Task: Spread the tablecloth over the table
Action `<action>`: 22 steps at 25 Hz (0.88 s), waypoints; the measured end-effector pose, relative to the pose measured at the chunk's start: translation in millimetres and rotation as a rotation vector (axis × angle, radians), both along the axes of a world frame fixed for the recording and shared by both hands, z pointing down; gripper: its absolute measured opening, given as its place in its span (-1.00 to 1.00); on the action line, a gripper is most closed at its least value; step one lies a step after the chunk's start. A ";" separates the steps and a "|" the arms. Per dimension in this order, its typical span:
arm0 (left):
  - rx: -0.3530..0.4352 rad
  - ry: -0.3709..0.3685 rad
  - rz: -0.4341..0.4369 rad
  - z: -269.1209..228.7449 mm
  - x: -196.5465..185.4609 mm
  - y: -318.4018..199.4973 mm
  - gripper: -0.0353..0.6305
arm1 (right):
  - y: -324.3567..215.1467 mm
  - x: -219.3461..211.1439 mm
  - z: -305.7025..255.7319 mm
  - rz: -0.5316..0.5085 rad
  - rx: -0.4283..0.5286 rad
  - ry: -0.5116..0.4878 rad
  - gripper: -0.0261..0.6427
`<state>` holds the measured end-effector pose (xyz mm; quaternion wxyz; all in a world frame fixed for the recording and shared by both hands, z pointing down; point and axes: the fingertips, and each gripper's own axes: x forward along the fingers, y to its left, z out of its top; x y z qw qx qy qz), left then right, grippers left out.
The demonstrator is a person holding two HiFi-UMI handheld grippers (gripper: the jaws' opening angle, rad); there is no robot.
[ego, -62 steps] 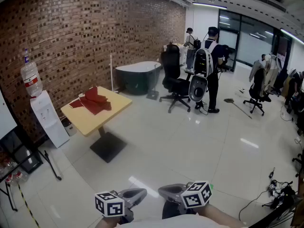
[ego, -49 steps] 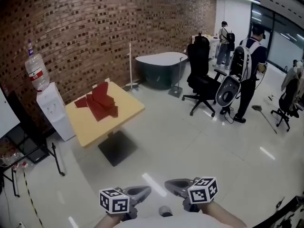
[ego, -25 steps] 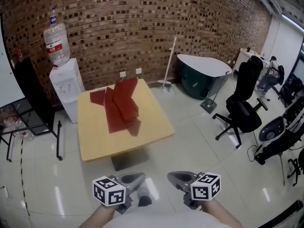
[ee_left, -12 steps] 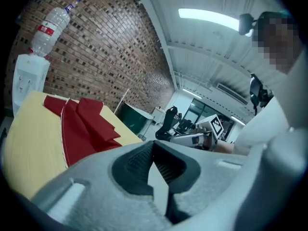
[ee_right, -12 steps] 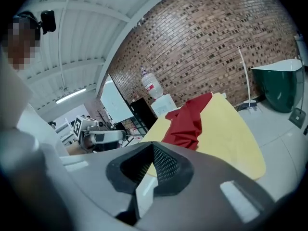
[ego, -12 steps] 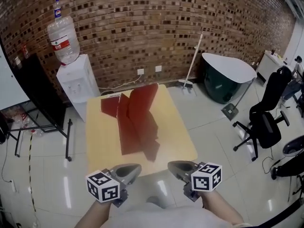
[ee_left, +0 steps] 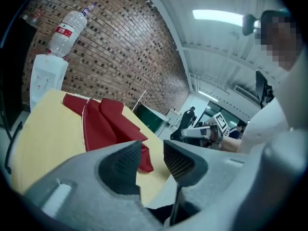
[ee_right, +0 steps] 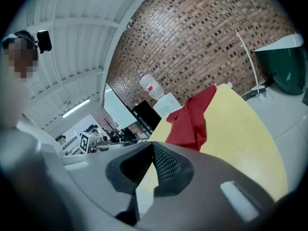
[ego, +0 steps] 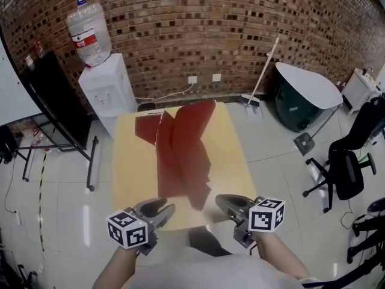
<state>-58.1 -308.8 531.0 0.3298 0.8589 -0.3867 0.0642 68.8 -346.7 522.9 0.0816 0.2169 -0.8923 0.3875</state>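
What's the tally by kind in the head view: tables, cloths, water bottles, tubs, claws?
table: 1
red tablecloth: 1
water bottle: 1
green tub: 1
claws: 2 (left claw, right claw)
Total: 6
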 end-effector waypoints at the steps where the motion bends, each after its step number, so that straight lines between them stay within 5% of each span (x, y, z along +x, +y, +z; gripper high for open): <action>1: -0.025 -0.024 0.003 12.1 -0.1 -2.4 -0.43 | -6.6 -0.9 5.5 -0.015 -0.020 -0.006 -0.91; 4: -0.131 -0.044 -0.020 50.0 -1.9 -9.4 -0.21 | -24.0 -3.8 24.5 -0.064 -0.079 -0.015 -0.69; 9: -0.291 -0.079 -0.144 98.3 -25.2 -21.5 -0.11 | -50.6 -14.7 51.6 -0.085 -0.204 -0.031 -0.56; 15: -0.216 -0.398 -0.076 132.5 -36.2 -37.5 -0.05 | -74.3 -18.5 67.0 -0.108 -0.200 0.024 -0.51; 22: -0.152 -0.597 0.073 148.9 -32.4 -53.8 -0.05 | -87.2 -19.6 88.5 -0.105 -0.268 0.027 -0.31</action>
